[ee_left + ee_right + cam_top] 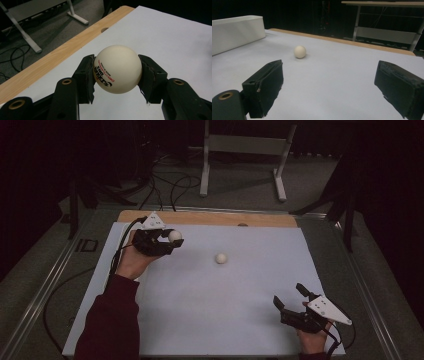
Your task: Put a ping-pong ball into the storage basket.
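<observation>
**One ball pinched, one loose on the sheet**

Nearest the person, the right gripper (291, 296) sits low at the near right corner of the pale grey-white table sheet (250, 320), jaws spread wide with nothing in them. Further out, the loose cream ping-pong ball (221, 258) rests mid-sheet, well apart from both grippers. Toward the far left, the left gripper (172, 240) clamps the printed cream ping-pong ball (117, 73), near the light wooden table edge (210, 218)
</observation>
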Action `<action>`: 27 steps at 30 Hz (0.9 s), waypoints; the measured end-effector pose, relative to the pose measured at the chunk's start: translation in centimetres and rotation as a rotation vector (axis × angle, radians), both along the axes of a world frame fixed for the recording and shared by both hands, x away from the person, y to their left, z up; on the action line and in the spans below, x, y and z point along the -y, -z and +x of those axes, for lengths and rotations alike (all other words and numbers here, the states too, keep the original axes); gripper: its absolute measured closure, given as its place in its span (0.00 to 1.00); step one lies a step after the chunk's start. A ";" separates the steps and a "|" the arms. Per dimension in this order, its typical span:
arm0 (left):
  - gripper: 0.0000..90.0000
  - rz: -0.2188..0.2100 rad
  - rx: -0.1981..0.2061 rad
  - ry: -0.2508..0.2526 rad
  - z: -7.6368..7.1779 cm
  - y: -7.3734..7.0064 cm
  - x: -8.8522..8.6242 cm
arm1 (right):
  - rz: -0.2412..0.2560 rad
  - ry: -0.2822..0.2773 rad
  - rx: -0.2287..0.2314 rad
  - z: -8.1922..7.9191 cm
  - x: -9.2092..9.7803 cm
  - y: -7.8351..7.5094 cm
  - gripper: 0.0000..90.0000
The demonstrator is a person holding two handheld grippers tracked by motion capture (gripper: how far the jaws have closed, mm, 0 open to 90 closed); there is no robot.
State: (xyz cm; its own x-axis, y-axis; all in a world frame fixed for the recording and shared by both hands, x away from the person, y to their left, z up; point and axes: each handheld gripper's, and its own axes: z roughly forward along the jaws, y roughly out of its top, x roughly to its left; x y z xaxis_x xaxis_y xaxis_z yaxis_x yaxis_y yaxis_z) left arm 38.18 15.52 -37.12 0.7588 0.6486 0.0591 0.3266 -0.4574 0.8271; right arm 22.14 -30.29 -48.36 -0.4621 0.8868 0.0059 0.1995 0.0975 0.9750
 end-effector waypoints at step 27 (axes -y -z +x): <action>0.57 -0.001 -0.004 -0.048 0.0 0.4 -2.0 | 0.000 -0.002 0.002 0.0 0.0 0.0 0.09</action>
